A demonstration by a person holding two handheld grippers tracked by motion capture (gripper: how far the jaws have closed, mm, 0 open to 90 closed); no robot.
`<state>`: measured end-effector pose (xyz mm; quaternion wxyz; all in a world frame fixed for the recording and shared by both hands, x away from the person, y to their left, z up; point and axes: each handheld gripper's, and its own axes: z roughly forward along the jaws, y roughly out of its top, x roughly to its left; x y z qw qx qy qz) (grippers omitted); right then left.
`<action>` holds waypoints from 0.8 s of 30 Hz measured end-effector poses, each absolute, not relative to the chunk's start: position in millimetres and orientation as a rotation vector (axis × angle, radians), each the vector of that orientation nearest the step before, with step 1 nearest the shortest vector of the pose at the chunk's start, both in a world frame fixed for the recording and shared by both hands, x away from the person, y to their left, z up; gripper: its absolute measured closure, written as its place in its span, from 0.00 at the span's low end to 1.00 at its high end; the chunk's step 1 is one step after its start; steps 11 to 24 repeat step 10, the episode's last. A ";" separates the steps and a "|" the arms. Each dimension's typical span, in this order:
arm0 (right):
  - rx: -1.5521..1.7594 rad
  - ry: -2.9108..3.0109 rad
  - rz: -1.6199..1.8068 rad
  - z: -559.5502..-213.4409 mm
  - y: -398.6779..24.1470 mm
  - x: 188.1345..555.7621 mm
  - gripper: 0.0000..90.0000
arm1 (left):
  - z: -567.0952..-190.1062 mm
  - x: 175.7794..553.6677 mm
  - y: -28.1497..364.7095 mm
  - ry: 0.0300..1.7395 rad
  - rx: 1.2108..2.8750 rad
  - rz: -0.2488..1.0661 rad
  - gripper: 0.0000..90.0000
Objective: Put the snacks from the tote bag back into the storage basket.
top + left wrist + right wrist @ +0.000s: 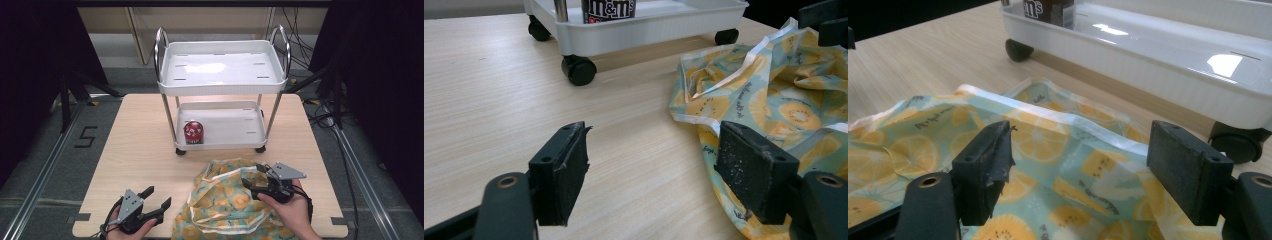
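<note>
A teal and yellow fruit-print bag [227, 202] lies crumpled on the wooden table [140, 150] near its front edge. My right gripper [255, 175] hovers over the bag's right part, jaws open with the cloth [1068, 150] below and between them. My left gripper [156, 197] stands open just left of the bag, above bare wood; the bag's edge [744, 100] lies beside its right jaw. A small white two-shelf cart [222, 75] stands at the table's back. A dark M&M's can [193, 132] with a red top sits on its lower shelf, at the left.
The cart's black wheels [580, 70] rest on the table just behind the bag. The cart's top shelf [220, 67] holds nothing. Bare wood lies left of the cart and bag. Dark curtains and cables flank the table.
</note>
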<state>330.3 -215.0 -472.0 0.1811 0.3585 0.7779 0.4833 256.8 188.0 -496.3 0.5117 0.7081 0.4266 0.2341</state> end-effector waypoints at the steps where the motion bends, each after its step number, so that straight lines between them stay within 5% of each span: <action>1: 0.990 2.171 1.384 -473.4 -214.1 331.0 0.30 | -496.7 257.1 187.7 1.021 1.706 0.561 0.31; 24: 1.017 2.151 1.404 -472.7 -216.0 325.3 0.28 | -497.4 256.4 184.3 1.024 1.703 0.551 0.31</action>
